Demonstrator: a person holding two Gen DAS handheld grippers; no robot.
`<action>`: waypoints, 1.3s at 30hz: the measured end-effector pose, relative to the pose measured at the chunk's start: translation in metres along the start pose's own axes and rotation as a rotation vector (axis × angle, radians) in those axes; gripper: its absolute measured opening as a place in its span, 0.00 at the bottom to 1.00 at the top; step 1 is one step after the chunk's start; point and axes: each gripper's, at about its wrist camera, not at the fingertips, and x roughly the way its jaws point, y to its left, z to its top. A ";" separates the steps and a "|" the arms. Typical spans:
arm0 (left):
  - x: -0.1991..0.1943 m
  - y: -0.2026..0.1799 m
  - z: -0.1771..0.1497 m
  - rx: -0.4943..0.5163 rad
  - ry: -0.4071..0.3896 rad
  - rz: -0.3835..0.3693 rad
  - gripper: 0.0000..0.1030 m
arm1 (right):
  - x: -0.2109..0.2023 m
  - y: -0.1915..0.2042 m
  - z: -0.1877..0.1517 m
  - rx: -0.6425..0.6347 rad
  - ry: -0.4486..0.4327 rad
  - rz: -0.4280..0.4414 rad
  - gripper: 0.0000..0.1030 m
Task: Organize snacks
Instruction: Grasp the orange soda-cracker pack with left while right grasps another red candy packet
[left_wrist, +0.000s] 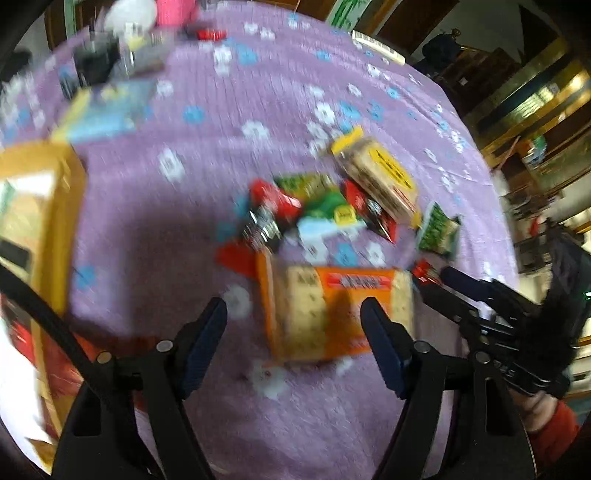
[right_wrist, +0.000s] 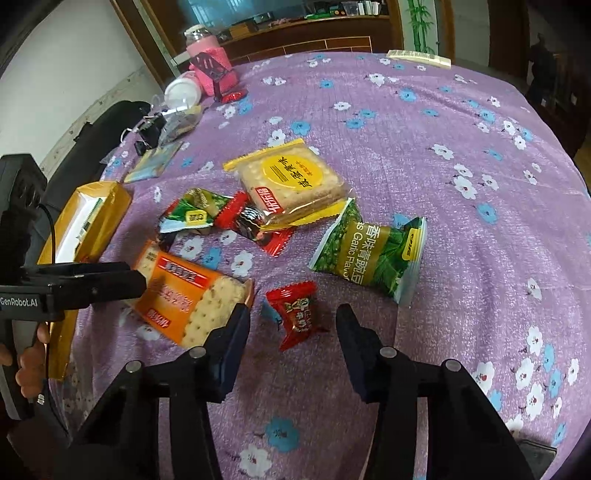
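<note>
The right gripper (right_wrist: 291, 332) stands with its jaws apart, a small red crinkly sweet wrapper (right_wrist: 295, 314) on the cloth between the tips; neither pad presses on it. It looks light and slippery — best pinched across its plump middle, not by the twisted ends, which would likely slide out. The left gripper (left_wrist: 293, 317) also has its jaws apart and empty, poised over the orange plastic-wrapped cracker pack (left_wrist: 328, 310), which lies flat just beside the sweet. That pack is probably stiff yet brittle inside, so a gentle hold across its short sides seems wise. Farther out lie a green foil bag of garlic peas (right_wrist: 369, 254) — puffy, likely to squirm — and a yellow-labelled square cracker pack (right_wrist: 291, 181). An open yellow cardboard box (right_wrist: 88, 218) waits at the edge of the purple flowered tablecloth (right_wrist: 424, 129).
</note>
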 end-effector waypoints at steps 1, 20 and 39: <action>-0.005 -0.004 0.001 0.040 -0.025 0.018 0.71 | -0.002 0.001 0.000 -0.006 -0.004 0.002 0.46; 0.035 -0.088 0.013 0.832 0.243 -0.021 0.73 | 0.002 -0.009 -0.002 -0.022 0.037 -0.027 0.19; 0.042 -0.095 -0.029 0.664 0.211 0.107 0.62 | -0.009 -0.018 -0.019 0.003 0.010 0.002 0.19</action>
